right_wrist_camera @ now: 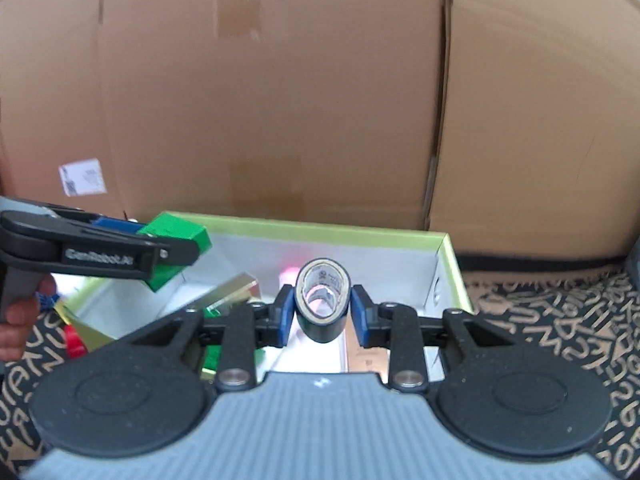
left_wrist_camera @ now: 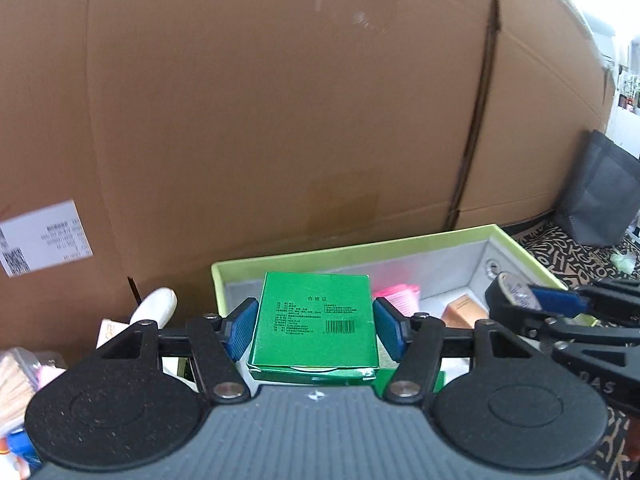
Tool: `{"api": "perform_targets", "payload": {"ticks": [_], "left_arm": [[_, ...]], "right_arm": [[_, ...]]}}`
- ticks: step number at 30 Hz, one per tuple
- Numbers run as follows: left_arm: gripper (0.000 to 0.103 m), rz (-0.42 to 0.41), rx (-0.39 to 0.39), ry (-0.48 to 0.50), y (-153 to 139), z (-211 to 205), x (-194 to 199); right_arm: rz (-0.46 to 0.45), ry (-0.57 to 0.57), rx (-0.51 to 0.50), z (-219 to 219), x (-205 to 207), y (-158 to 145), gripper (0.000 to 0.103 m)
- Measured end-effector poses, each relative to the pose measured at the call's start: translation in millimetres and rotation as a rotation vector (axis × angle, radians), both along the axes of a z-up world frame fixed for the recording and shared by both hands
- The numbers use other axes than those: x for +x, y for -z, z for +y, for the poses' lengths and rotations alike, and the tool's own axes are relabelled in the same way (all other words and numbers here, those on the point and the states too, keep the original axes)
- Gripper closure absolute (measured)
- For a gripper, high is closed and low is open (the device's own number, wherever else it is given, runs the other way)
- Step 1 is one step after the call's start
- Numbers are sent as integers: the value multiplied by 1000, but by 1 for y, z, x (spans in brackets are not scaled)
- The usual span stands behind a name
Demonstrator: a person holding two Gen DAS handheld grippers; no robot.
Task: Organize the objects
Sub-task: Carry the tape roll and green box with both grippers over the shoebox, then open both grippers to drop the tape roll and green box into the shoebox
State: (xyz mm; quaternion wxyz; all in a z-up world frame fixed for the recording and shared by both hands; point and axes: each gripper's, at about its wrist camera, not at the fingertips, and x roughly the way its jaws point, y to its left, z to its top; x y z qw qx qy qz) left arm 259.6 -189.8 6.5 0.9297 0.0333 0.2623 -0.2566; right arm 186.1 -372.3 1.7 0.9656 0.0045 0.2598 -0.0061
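Note:
My left gripper (left_wrist_camera: 316, 328) is shut on a green box (left_wrist_camera: 316, 320) with a barcode, held above the near edge of a lime-green storage box (left_wrist_camera: 360, 250). From the right wrist view the same green box (right_wrist_camera: 176, 246) hangs over the bin's left side. My right gripper (right_wrist_camera: 322, 314) is shut on a roll of black tape (right_wrist_camera: 323, 300), its blue pads squeezing the roll over the bin's (right_wrist_camera: 312, 228) grey interior. In the left wrist view the tape roll (left_wrist_camera: 510, 290) shows at the right. Inside the bin lie a pink item (left_wrist_camera: 398, 294), an orange-brown carton (left_wrist_camera: 464, 312) and a gold box (right_wrist_camera: 232, 290).
A large cardboard box (left_wrist_camera: 280, 112) stands like a wall right behind the bin. A dark grey bag (left_wrist_camera: 600, 196) sits on the patterned cloth (right_wrist_camera: 560, 320) at the right. Left of the bin lie a white object (left_wrist_camera: 156, 306) and mixed clutter (left_wrist_camera: 16, 380). A hand (right_wrist_camera: 20, 320) holds the left gripper.

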Motion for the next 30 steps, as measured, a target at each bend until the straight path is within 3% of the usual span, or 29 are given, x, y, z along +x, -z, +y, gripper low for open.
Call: {"api": "perform_targets", "payload": {"ticks": [1, 2, 3, 6, 9, 11, 19, 24, 30], "left_arm": [[37, 10, -14, 0, 2, 1, 3], [26, 21, -32, 2, 3, 2, 5], [19, 30, -44, 5, 4, 3, 6], [12, 29, -68, 10, 1, 6, 6], [9, -21, -49, -4, -4, 6, -6], [9, -43, -51, 2, -8, 6, -13], [9, -95, -108, -21, -32, 37, -57], [9, -74, -117, -167, -29, 79, -93], [9, 2, -123, -342, -3, 162, -124]], "right_arm": [[7, -1, 8, -1, 4, 4, 73], [7, -4, 12, -2, 8, 7, 72], [6, -4, 11, -3, 10, 10, 60], [-3, 5, -12, -2, 9, 13, 25], [-37, 13, -31, 1, 2, 9, 7], [-69, 18, -41, 3, -6, 4, 2], [-137, -10, -48, 23, -39, -27, 0], [-170, -100, -12, 52, -69, -29, 0], [-107, -247, 28, 109, -87, -5, 0]]}}
